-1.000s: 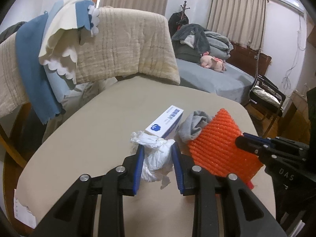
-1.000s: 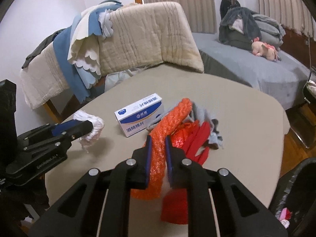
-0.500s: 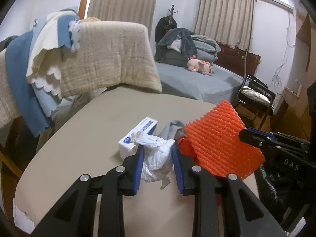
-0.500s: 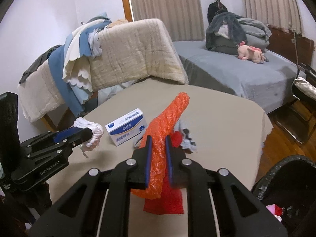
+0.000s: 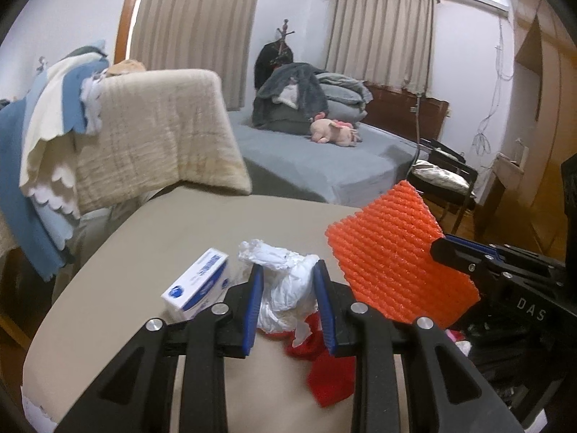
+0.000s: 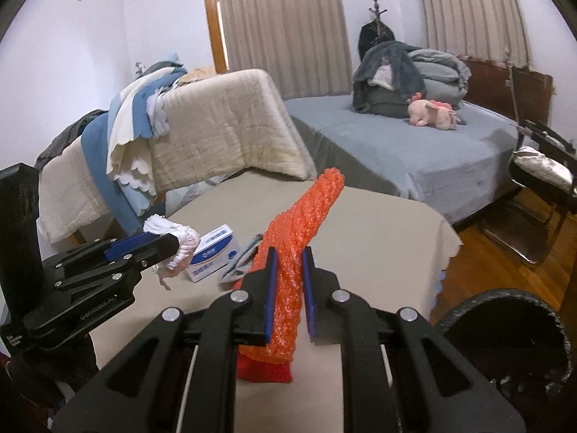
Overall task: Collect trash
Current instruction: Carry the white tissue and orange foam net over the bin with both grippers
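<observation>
Black bin [image 6: 512, 328] holds scraps; right hand-held gripper [image 6: 288, 281] clamps orange netting [image 6: 299, 231]

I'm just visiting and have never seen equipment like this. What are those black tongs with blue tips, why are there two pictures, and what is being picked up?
There is no robot here: a person holds a two-finger clamp in each hand, with a wide-angle camera on each clamp looking along its fingers. One picture is from the left clamp, one from the right.

The left gripper is shut on a crumpled white tissue. The right gripper is shut on an orange foam net.

On the beige table lie a blue and white box, a grey cloth and something red. A black trash bin stands lower right.
</observation>
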Demonstrator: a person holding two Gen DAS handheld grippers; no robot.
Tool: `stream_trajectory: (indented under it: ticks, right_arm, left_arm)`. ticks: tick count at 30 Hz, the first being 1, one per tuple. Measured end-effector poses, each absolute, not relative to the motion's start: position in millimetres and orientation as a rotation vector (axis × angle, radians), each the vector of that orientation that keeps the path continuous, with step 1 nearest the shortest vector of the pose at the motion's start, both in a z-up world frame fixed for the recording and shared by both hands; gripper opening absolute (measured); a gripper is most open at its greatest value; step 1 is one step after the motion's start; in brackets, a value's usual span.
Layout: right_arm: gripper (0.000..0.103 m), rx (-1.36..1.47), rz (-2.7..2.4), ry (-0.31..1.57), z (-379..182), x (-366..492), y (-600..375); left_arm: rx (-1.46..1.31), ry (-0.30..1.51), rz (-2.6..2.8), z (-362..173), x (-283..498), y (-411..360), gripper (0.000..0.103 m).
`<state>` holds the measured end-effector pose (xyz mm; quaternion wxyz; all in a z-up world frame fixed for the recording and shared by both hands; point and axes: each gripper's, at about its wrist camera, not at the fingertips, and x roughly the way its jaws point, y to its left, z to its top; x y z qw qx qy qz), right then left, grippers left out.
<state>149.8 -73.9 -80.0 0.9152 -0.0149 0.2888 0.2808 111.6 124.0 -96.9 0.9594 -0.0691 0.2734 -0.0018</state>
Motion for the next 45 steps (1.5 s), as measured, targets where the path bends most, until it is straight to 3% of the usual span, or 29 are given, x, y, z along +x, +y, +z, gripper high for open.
stream_trajectory:
  ticks: [20, 45]
  right_arm:
    - [0.013, 0.014, 0.341, 0.546, -62, 132, -208]
    - [0.013, 0.057, 0.065, 0.628, -107, 109, -333]
  left_arm:
    - [-0.092, 0.532, -0.255, -77, 134, -1, 0.029]
    - [-0.036, 0.619, -0.537, -117, 159, -141, 0.029]
